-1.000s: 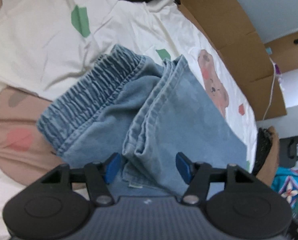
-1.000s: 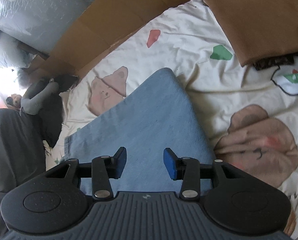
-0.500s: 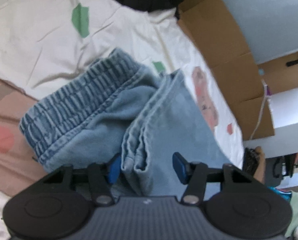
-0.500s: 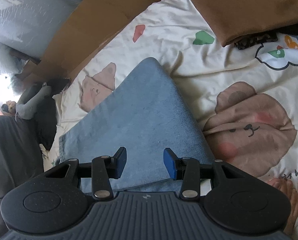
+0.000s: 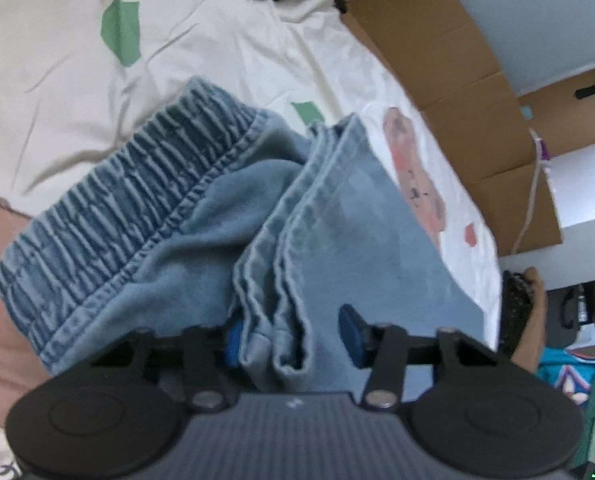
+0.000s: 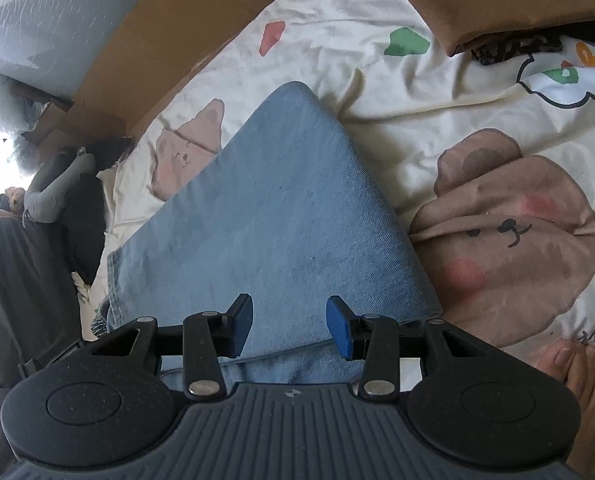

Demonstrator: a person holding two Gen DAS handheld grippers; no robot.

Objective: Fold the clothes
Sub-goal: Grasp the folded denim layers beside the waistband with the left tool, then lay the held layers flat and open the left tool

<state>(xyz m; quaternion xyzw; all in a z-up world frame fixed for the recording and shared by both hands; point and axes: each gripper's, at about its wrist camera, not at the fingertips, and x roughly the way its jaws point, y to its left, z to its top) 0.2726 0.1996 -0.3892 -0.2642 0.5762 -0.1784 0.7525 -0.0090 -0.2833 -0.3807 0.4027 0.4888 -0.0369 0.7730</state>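
Left wrist view: bear-print bedsheet (image 5: 201,40) fills the frame; folded jeans (image 5: 169,216) lie on it at centre, elastic waistband toward 10 o'clock. Left gripper (image 5: 289,338), 6 o'clock, jaws closing around the stacked leg hems (image 5: 273,280), right pad not yet touching. Right wrist view: right gripper (image 6: 289,328), jaws apart, over the jeans' folded edge. Bare foot (image 6: 581,384) at 4 o'clock.

Soft daylight, window glare far left, fisheye-warped, slightly blurred.
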